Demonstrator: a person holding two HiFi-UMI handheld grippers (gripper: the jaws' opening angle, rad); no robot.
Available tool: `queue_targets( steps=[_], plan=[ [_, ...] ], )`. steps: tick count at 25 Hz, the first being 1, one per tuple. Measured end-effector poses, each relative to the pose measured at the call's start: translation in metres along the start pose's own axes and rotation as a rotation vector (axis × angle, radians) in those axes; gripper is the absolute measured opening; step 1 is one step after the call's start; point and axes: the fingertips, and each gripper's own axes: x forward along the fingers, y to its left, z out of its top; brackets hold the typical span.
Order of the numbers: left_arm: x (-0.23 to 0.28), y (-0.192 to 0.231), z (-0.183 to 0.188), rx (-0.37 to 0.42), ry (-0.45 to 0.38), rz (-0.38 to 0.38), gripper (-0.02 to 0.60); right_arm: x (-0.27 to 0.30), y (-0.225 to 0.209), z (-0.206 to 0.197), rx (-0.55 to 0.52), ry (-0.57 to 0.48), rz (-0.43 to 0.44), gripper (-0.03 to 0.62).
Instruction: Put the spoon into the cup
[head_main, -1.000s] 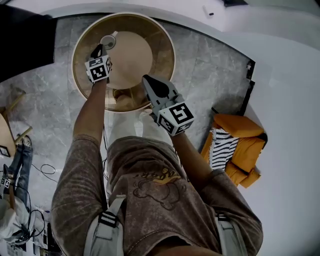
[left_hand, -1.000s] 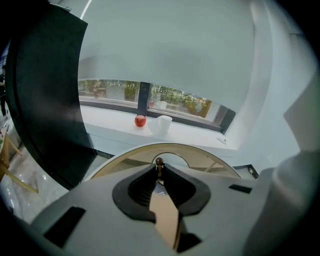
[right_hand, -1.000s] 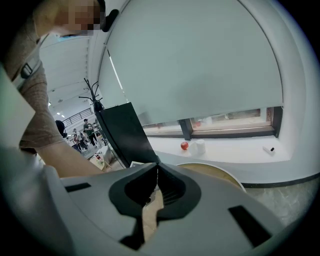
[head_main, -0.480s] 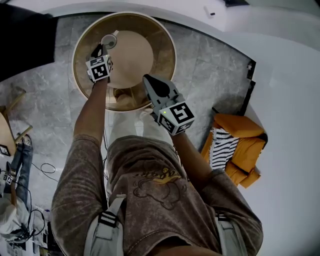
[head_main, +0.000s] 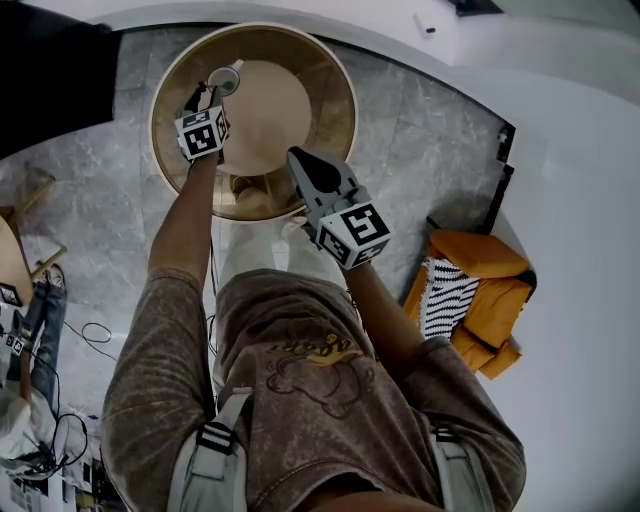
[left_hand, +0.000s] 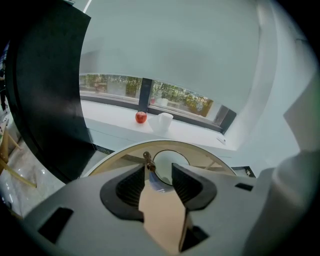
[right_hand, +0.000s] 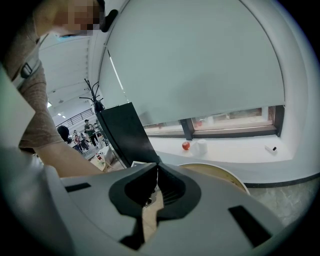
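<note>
A white cup (head_main: 224, 79) stands at the far left of the round wooden table (head_main: 320, 90). In the left gripper view the cup (left_hand: 172, 159) sits just beyond the jaw tips. The spoon (left_hand: 148, 162), with a brown handle end, stands up between the jaws close to the left pad (left_hand: 135, 184), and the right pad is apart from it. My left gripper (left_hand: 159, 170) (head_main: 203, 96) is opening at the cup's near side. My right gripper (head_main: 303, 165) (right_hand: 157, 172) hovers over the table's near edge, jaws shut with nothing between them.
A red apple (left_hand: 141, 117) and a white container (left_hand: 164, 121) rest on the window sill beyond the table. A black panel (left_hand: 45, 100) stands at the left. An orange seat with a striped cushion (head_main: 470, 290) sits on the floor at the right.
The left gripper's jaws have spread apart beside the cup. Neither hand has shifted, and the right gripper stays as it was.
</note>
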Motion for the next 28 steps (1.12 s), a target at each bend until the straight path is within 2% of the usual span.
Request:
queue_targets(
  steps=[3, 15, 21, 28],
  plan=[
    [-0.002, 0.000, 0.000, -0.002, 0.007, 0.002, 0.179, 0.000, 0.002, 0.002, -0.001, -0.004, 0.006, 0.018],
    [-0.020, -0.006, 0.008, -0.023, 0.024, 0.008, 0.177, -0.004, 0.005, 0.015, 0.000, -0.023, 0.020, 0.018],
    [-0.041, -0.018, 0.010, -0.072, 0.025, -0.022, 0.062, -0.008, 0.012, 0.024, -0.011, -0.035, 0.043, 0.018],
    [-0.066, -0.032, 0.009, -0.107, 0.034, -0.041, 0.021, -0.021, 0.019, 0.031, -0.030, -0.038, 0.072, 0.018]
  ],
)
